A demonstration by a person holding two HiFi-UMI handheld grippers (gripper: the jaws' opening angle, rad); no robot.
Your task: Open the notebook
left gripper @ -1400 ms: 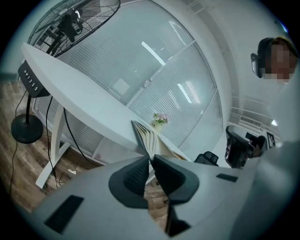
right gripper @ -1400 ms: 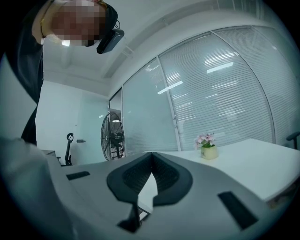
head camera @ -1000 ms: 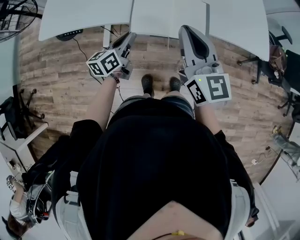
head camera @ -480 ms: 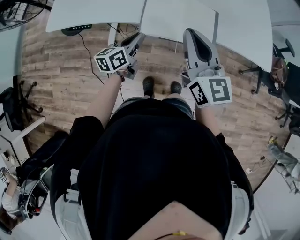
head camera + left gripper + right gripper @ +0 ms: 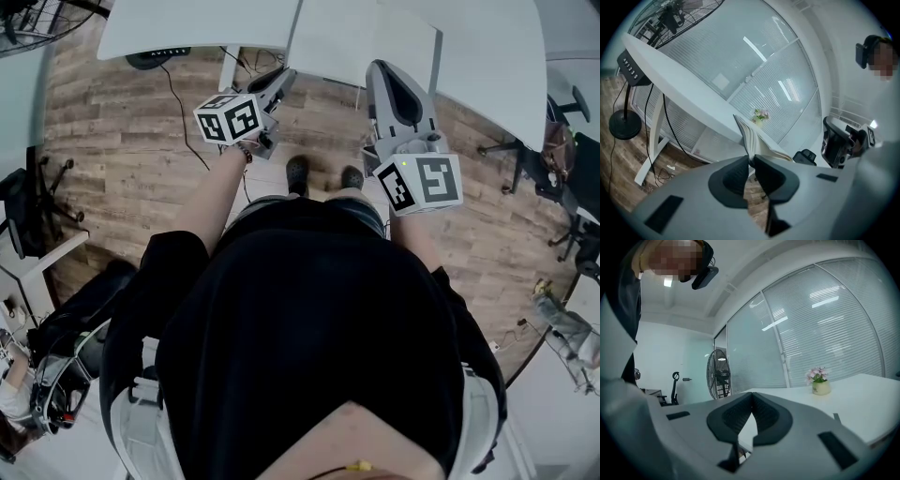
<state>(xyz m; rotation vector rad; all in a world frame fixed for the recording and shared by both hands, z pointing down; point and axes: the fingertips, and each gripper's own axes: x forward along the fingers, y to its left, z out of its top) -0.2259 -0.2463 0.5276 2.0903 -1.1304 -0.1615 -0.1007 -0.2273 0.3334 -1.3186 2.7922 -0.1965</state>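
Note:
The notebook [image 5: 361,42] is a white slab at the white table's [image 5: 187,23] near edge. In the left gripper view the notebook [image 5: 746,136] has its cover and some pages lifted upright, while the rest lies flat to the right. My left gripper [image 5: 751,161] is shut on the bottom edge of that lifted part. From the head view the left gripper [image 5: 281,77] reaches the notebook's left corner. My right gripper [image 5: 380,67] points level at the table edge beside it. The right gripper [image 5: 751,395] has its jaw tips together with nothing between them.
A small pot of pink flowers [image 5: 819,381] stands on the table [image 5: 862,404], and the flower pot [image 5: 761,115] sits behind the notebook. A standing fan [image 5: 719,376] is to the left. Wood floor, cables and office chairs [image 5: 553,141] surround the person's feet [image 5: 323,171].
The head view has drifted slightly, so table and grippers sit a little further right in the picture. Against the table both grippers keep their place, and the left grip on the notebook holds.

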